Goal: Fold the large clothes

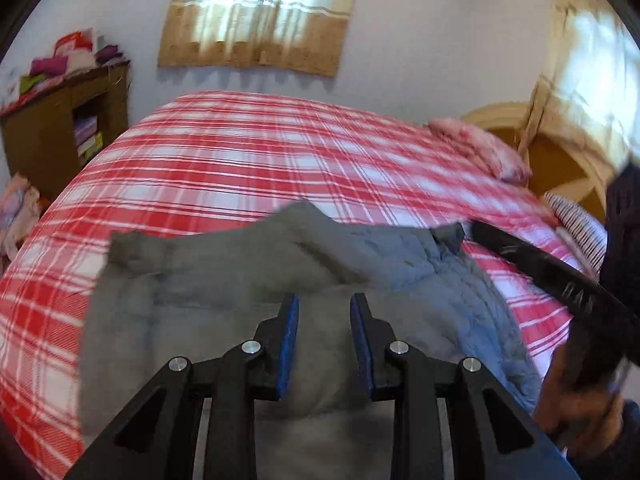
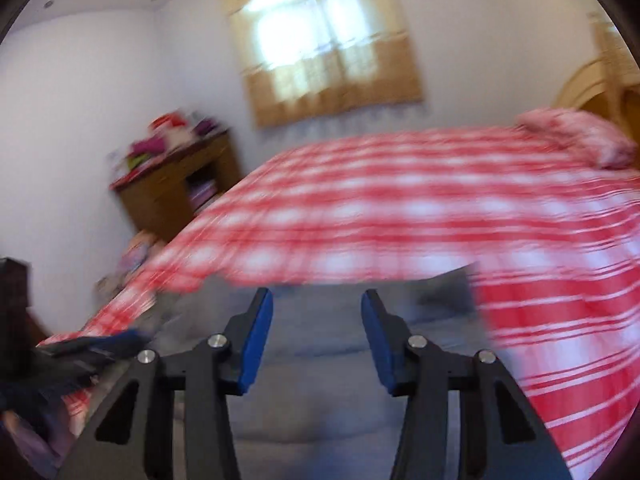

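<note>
A grey-blue quilted jacket (image 1: 240, 264) lies partly folded on the bed's red and white plaid cover (image 1: 240, 152). My left gripper (image 1: 325, 300) hovers over the jacket's near part, open, with nothing between its blue pads. At the right edge of the left wrist view I see the right gripper's black finger (image 1: 540, 268) and the hand (image 1: 580, 392) holding it. In the blurred right wrist view my right gripper (image 2: 318, 294) is open above the jacket (image 2: 320, 360), its jaws wide apart and empty. The left gripper (image 2: 92, 344) shows there as a dark blur at lower left.
A wooden cabinet (image 1: 60, 128) topped with folded cloth stands left of the bed, with a clothes pile (image 1: 16, 208) below it. A pink pillow (image 1: 480, 148) and a striped pillow (image 1: 580, 224) lie by the headboard (image 1: 560, 152). A curtained window (image 1: 260, 12) is behind.
</note>
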{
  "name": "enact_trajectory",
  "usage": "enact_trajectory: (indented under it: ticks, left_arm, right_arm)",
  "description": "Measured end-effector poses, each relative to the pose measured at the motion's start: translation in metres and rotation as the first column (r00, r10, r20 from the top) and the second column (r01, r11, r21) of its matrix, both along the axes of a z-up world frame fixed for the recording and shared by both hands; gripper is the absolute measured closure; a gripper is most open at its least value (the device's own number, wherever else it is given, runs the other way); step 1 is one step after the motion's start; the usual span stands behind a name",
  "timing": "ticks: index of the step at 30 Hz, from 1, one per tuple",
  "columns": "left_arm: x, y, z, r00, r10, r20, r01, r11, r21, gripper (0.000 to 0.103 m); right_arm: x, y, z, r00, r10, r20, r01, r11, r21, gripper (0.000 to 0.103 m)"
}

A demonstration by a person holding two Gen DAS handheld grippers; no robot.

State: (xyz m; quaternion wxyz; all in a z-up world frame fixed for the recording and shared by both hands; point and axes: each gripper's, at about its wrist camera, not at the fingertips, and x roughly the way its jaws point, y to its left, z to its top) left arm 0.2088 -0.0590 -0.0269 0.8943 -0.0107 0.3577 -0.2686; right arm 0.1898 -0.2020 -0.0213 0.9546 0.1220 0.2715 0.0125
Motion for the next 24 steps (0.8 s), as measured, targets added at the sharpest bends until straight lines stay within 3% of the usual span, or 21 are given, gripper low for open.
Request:
enact_trajectory:
  ticks: [6,9,11,15,20,24]
  left_arm:
    - [0.055,-0.005,-0.052,0.980,0.171,-0.100,-0.167,0.985,0.046,0.075]
    - [0.076,0.008,-0.074,0.965,0.201,-0.170,-0.209,0.977,-0.031,0.075]
    - [0.078,0.012,-0.082,0.965,0.208,-0.162,-0.221,0.973,-0.067,0.075]
    - [0.074,0.005,-0.092,0.969,0.225,-0.098,-0.232,0.970,-0.066,0.075]
    - [0.082,0.001,-0.100,0.966,0.234,-0.113,-0.240,0.970,-0.040,0.075]
    - [0.087,-0.010,-0.103,0.965,0.243,-0.099,-0.242,0.970,0.026,0.075]
  right_arm:
    - [0.054,0.015,-0.058,0.991,-0.018,-0.130,0.009,0.998,-0.070,0.058]
    - [0.059,0.006,-0.077,0.992,-0.035,-0.124,0.027,0.997,-0.067,0.058]
    - [0.059,0.002,-0.085,0.993,-0.034,-0.112,0.028,0.998,-0.049,0.058]
    - [0.066,0.001,-0.096,0.993,-0.040,-0.110,0.035,0.998,-0.044,0.058]
    - [0.072,0.004,-0.102,0.985,-0.048,-0.164,0.039,0.998,-0.058,0.059]
    - [0.078,0.007,-0.104,0.974,-0.062,-0.219,0.043,0.995,-0.092,0.059]
